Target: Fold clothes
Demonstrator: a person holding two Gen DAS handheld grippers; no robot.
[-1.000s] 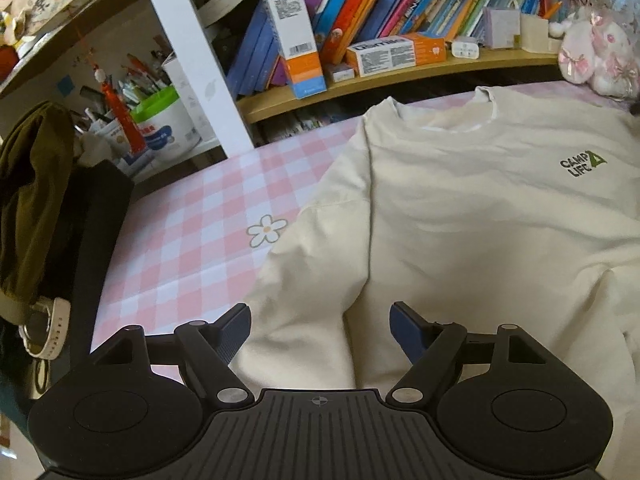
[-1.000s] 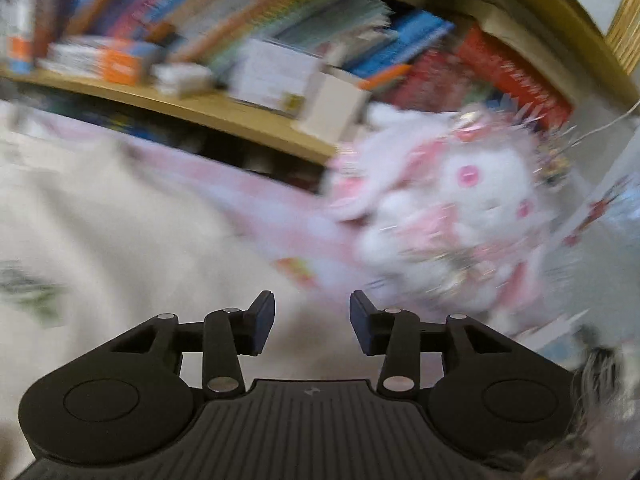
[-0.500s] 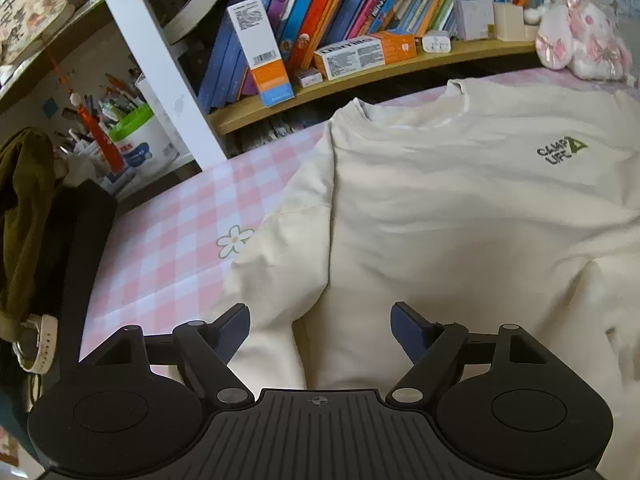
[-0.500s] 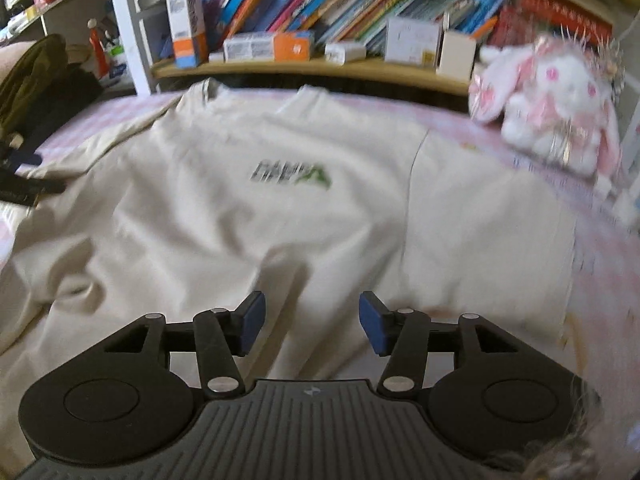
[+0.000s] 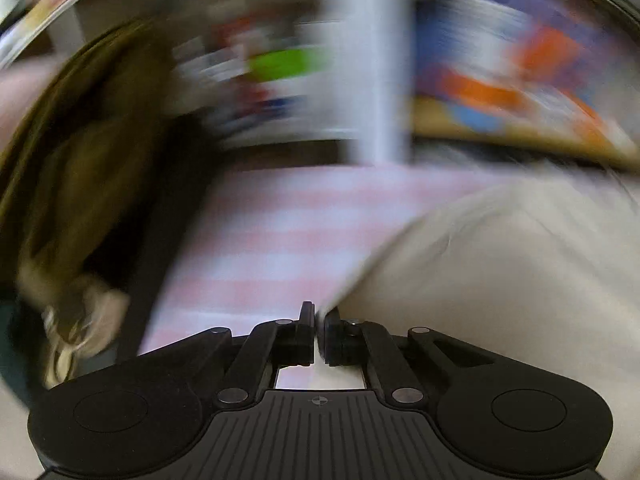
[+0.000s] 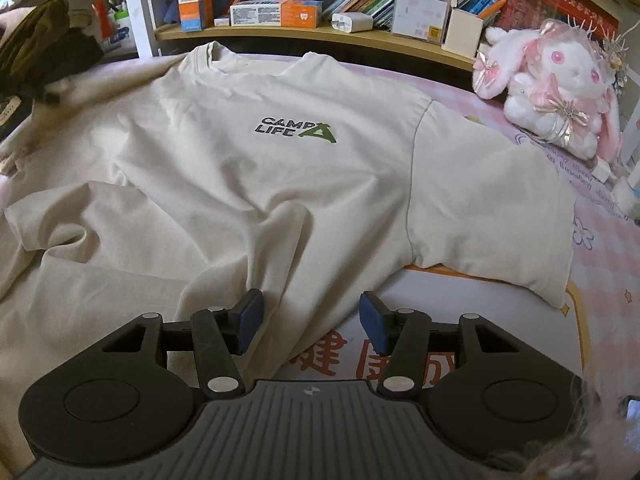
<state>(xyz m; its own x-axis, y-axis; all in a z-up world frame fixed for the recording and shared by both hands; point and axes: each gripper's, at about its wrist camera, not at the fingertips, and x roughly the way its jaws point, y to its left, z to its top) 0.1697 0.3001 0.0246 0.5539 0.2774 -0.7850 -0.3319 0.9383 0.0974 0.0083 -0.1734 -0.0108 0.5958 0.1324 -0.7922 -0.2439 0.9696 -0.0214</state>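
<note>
Pink checked counter [image 6: 600,256] carries our cream T-shirt [image 6: 248,184]. Our left tongs [image 5: 319,334] have just closed, pinching its sleeve edge; our right tongs [image 6: 310,322] stand half-open over its side hem, having just widened.

The cream T-shirt [image 6: 248,184] is soft matt cloth, the plush rabbit [image 6: 556,80] fluffy, the shelf [image 6: 320,38] smooth pale wood.

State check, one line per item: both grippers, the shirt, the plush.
left gripper: jaws just closed, nearly shut; cream fabric edge at the tips, grip unclear in the blur
right gripper: open, jaws just widened, straddling the shirt's side, not pressing
T-shirt: face up, wrinkled, unfolded
plush rabbit: upright, clear of the shirt
</note>
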